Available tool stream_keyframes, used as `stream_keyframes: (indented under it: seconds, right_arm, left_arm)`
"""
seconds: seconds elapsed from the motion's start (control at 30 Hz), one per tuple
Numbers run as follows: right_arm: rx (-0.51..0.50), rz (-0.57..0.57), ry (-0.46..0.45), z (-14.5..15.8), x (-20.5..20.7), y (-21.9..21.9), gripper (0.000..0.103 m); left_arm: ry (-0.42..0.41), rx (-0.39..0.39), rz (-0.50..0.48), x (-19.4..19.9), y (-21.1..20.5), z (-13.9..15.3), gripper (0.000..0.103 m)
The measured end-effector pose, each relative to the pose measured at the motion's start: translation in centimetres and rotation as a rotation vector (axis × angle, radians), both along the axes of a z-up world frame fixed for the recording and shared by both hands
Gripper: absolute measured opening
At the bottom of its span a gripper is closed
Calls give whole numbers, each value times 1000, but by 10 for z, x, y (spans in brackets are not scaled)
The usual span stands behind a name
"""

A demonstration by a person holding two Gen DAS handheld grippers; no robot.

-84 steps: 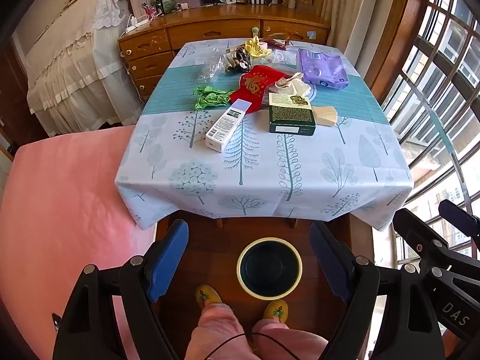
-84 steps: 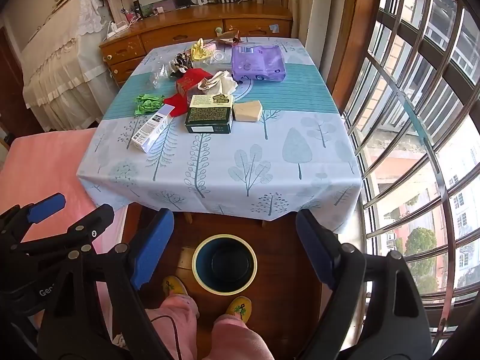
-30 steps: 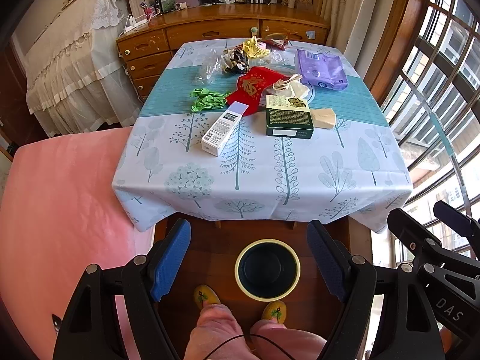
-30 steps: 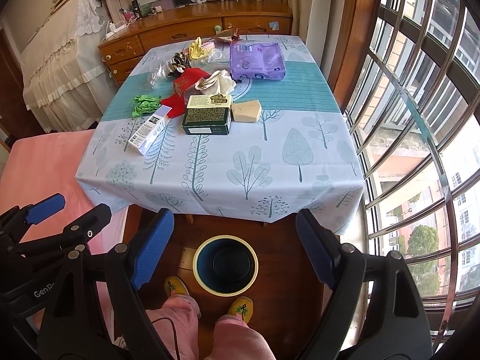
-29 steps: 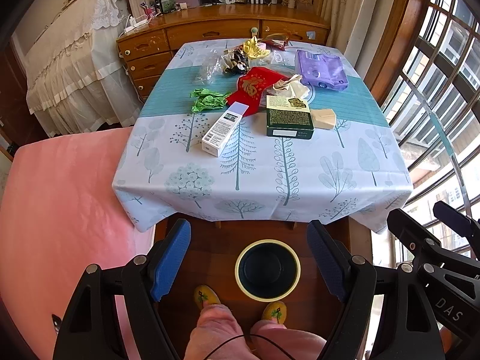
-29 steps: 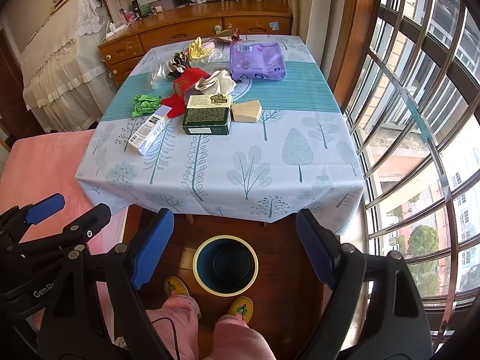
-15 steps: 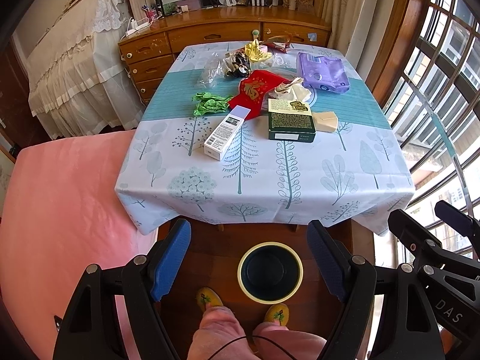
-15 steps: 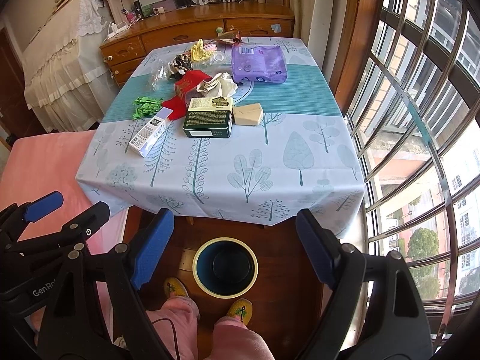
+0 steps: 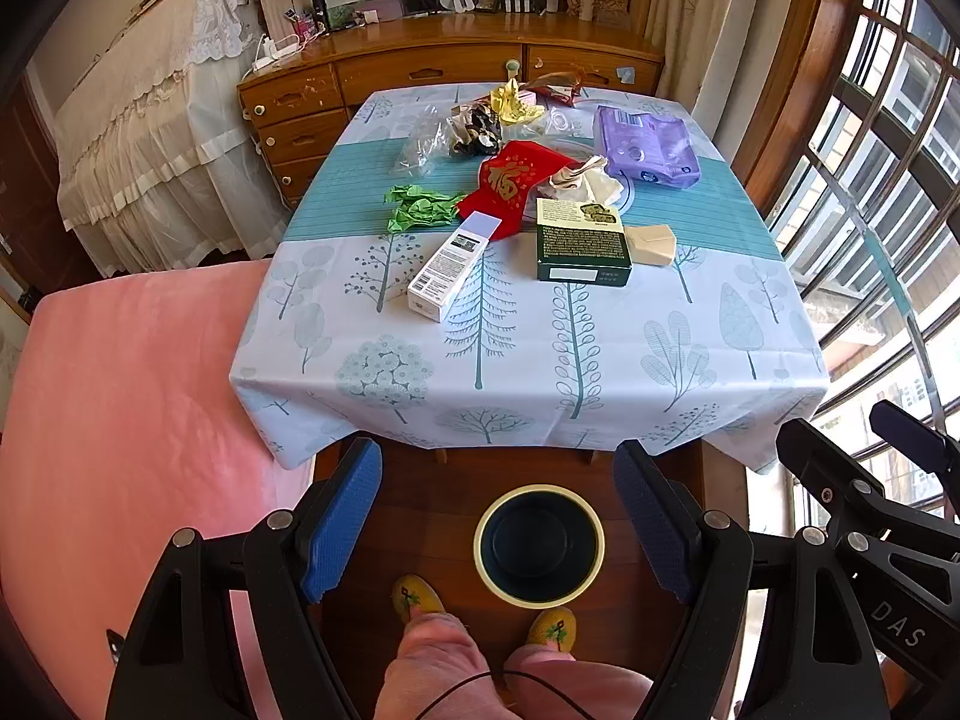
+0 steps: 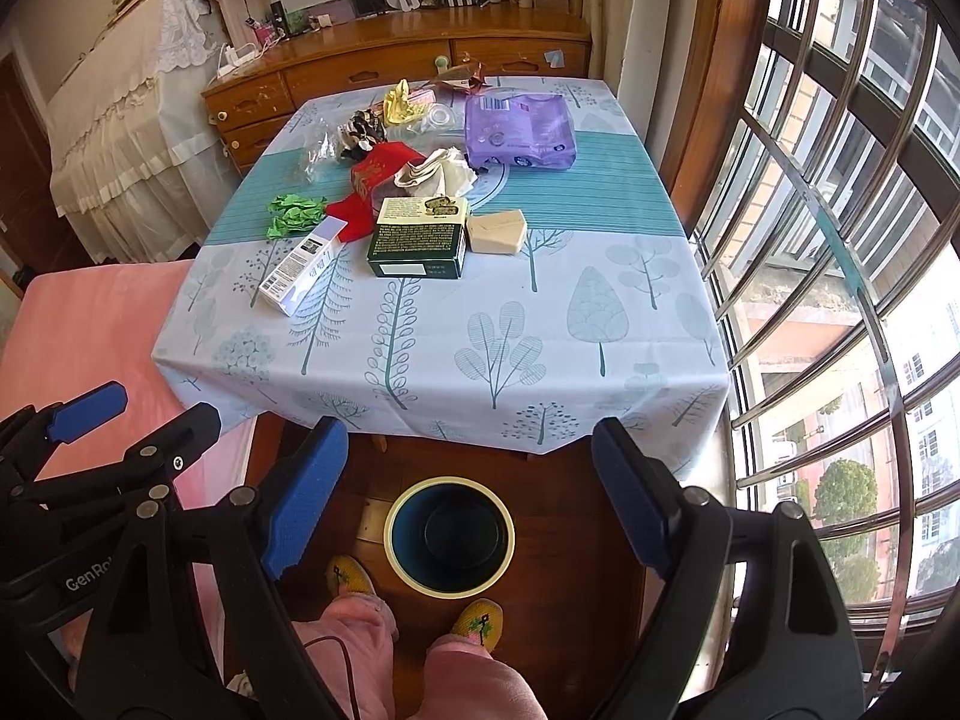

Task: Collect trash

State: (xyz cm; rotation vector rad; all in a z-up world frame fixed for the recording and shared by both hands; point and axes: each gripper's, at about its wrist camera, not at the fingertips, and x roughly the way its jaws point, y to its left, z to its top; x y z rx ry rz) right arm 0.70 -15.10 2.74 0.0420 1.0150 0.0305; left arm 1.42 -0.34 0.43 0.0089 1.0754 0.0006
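Both grippers, left (image 9: 498, 516) and right (image 10: 471, 480), hang with fingers spread and empty above the bin (image 9: 539, 545) at 6 o'clock, trash (image 9: 540, 192) piled on the table (image 9: 690, 348) toward 12.

Tablecloth's (image 9: 600, 372) near half bare; litter (image 9: 540, 192) crowds beyond.

Holding both grippers side by side, high, tilted down and forward. Left gripper (image 9: 498, 516) spread wide, nothing between blue pads (image 9: 339, 516); its black frame also visible at lower left of right wrist view. Right gripper (image 10: 471, 492) likewise spread wide, pads (image 10: 306, 492) bare; its frame shows at right edge of left wrist view. My pink-trousered legs (image 10: 420, 660) and yellow slippers (image 9: 417, 597) directly below.
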Motion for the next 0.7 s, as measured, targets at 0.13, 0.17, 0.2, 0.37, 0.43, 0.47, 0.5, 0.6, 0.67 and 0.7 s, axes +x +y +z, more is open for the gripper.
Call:
stream_keyframes:
  seconds: [0.13,0.17,0.2,0.37,0.43,0.47,0.5,0.6,0.67,0.7]
  right_arm:
    - [1,1,1,1,1,0,82]
    - [1,1,0,0,0,0,82]
    - [1,1,-1,1,1,0,82]
    - [2,1,0,1,1,0,82]
    - [2,0,0,1,1,0,82]
    - [3,0,-1,1,0,0,82]
    - [4,0,-2,1,1,0,82]
    - [7,1,-7,3,2,2,82]
    - [13,3,-14,6,4,3,82]
    - [15,3,-20,9,5,4,82]
  left_arm:
    - [-1,-1,0,0,0,0,81]
    - [-1,-1,0,0,0,0,81]
    - [0,-1,-1,0,0,0,81]
    - [0,1,-1,0,0,0,81]
    - [0,-3,-1,0,1,1,81]
    - [0,-2,-2,0,0,0,81]
    - [1,-5,-2,0,0,1,81]
    - [1,-17,-8,3,0,5,81]
    - [-7,-41,-11,5,3,9,81]
    - [-11,-53,-9,6,5,12,81]
